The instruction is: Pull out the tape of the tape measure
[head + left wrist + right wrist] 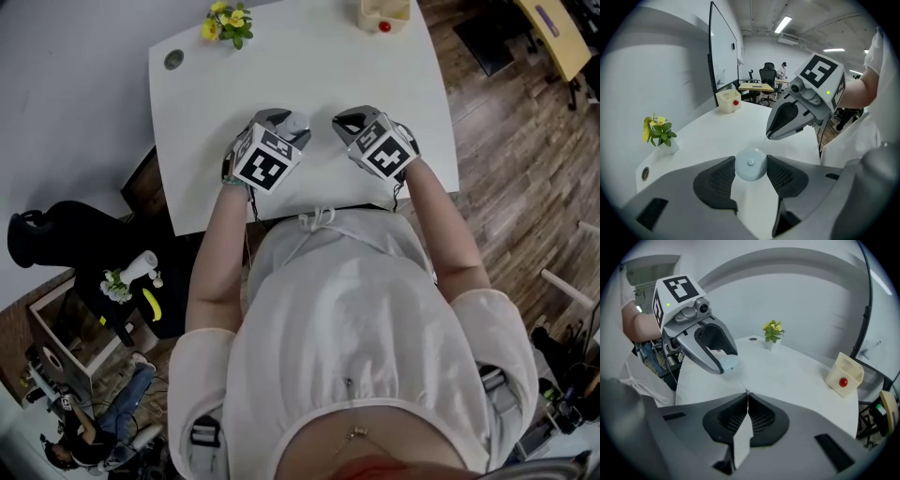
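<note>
A small round pale-blue tape measure (750,168) sits gripped between the dark pads of my left gripper (751,161), just above the white table (281,66). In the right gripper view the same case (729,364) shows at the left gripper's (723,363) tips. My right gripper (747,394) has its jaws pressed together, and a thin strip of tape runs from their tip toward the case. Seen from the left gripper view, the right gripper (769,135) hangs just beyond the case. From the head view both grippers (291,127) (342,122) face each other over the table's near edge.
A small pot of yellow flowers (228,23) stands at the far left of the table, near a round cable hole (173,59). A cream box with a red button (382,14) sits at the far right. A whiteboard (724,51) stands beyond the table.
</note>
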The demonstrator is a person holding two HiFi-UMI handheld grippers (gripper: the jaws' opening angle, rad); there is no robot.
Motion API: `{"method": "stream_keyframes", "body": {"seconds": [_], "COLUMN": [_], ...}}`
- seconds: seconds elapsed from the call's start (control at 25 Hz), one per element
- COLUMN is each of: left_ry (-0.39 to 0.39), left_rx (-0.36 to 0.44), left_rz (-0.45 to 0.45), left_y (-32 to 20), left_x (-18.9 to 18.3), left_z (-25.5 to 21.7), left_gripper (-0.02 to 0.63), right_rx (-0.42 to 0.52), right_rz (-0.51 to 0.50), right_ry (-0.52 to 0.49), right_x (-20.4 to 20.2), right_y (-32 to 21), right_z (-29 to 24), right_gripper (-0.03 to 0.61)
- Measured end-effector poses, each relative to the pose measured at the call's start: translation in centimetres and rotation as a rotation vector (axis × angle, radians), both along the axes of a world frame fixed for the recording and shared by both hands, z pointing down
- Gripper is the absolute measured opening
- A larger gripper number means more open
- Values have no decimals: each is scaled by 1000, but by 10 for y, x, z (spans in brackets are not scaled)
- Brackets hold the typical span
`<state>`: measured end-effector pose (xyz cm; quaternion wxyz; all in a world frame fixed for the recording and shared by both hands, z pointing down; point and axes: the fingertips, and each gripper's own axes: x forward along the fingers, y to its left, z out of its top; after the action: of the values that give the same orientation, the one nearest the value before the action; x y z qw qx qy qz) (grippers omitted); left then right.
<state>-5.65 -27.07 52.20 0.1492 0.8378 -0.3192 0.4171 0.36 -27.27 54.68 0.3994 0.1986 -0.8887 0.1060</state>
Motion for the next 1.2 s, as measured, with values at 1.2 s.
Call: {"method": "stream_keyframes", "body": {"seconds": [1.2], "left_ry": [7], "left_rx": [55], "left_rz": [-163], "left_y": [-9], "left_x": [-46], "left_z": [-8], "left_gripper": [227], "right_rx": [-74], "right_rz": [276], "right_ry": [-22], "right_x": [53], "right_y": [-24], "right_z": [0], "right_gripper": [12]}}
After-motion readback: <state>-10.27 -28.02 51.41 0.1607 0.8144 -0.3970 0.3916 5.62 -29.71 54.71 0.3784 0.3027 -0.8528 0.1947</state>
